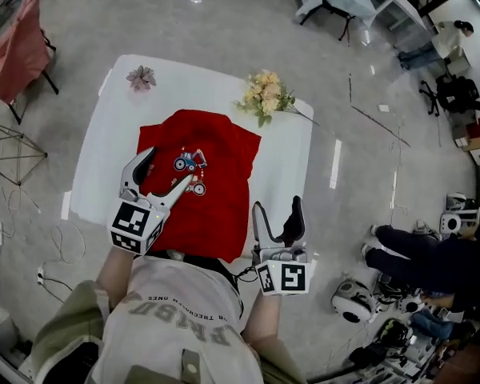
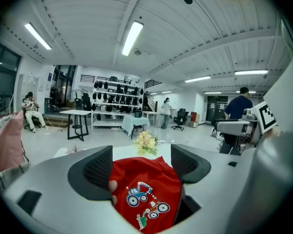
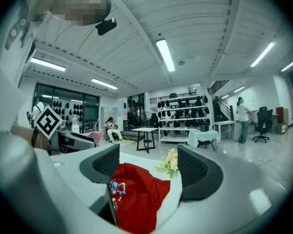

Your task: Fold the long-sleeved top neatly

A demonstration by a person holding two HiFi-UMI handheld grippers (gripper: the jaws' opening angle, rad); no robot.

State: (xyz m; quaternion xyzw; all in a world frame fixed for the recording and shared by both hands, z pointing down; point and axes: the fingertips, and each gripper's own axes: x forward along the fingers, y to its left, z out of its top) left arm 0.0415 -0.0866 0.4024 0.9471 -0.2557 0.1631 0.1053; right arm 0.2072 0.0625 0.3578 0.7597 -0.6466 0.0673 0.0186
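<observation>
The red long-sleeved top [image 1: 216, 182] lies flat on the white table [image 1: 104, 166], print of small vehicles facing up, its near end hanging over the table's front edge. No sleeve sticks out at the sides. My left gripper [image 1: 170, 166] hovers over the near-left part of the top, open and holding nothing. My right gripper [image 1: 277, 205] stands open off the top's near-right corner, by the table's front edge. The left gripper view shows the top [image 2: 146, 199] below the open gripper [image 2: 141, 162]. In the right gripper view the top [image 3: 136, 194] lies ahead-left of the open gripper [image 3: 149, 167].
A yellow bouquet [image 1: 264, 94] lies at the table's far edge just beyond the top, and a pink flower [image 1: 141, 76] at the far left corner. A chair with pink cloth [image 1: 20, 46] stands left of the table. A person [image 1: 416, 254] sits at the right among floor equipment.
</observation>
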